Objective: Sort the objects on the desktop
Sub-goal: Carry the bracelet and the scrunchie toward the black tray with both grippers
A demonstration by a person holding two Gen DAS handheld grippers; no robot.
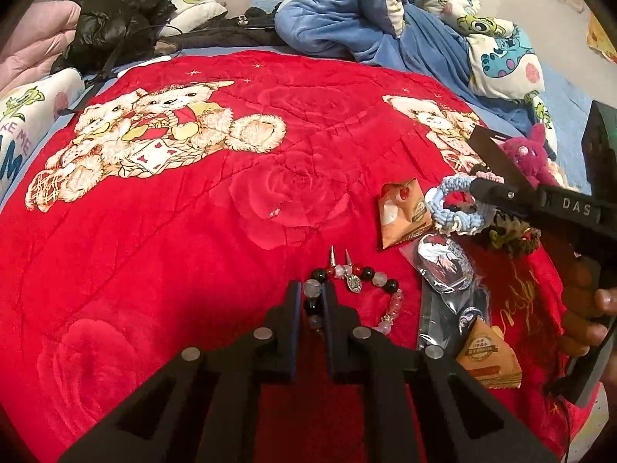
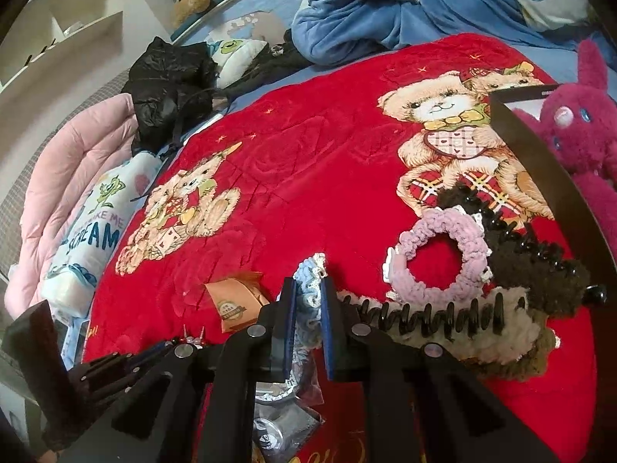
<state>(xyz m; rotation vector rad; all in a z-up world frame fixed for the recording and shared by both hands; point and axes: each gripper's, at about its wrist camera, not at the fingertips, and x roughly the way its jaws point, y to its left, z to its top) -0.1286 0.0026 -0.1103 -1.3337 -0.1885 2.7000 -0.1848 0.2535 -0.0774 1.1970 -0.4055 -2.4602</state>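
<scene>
With the left gripper (image 1: 313,301) clamped on the black-and-clear beaded bracelet (image 1: 349,289) and the right gripper (image 2: 308,301) pinching the pale-blue crocheted scrunchie (image 2: 306,289), seemingly by its edge, either could slip when lifted.

bed with red teddy blanket (image 1: 193,231), blue duvet (image 1: 347,23); white shelving (image 2: 58,38) beside.

**Item count on the red blanket**

Crocheted scrunchies: two, one blue scrunchie (image 1: 459,208) and one lilac scrunchie (image 2: 443,254). Triangular snack packets: two (image 1: 405,212) (image 1: 488,355). Beaded bracelet (image 1: 362,281): one. Black claw clips: two (image 2: 432,316) (image 2: 513,239).
</scene>
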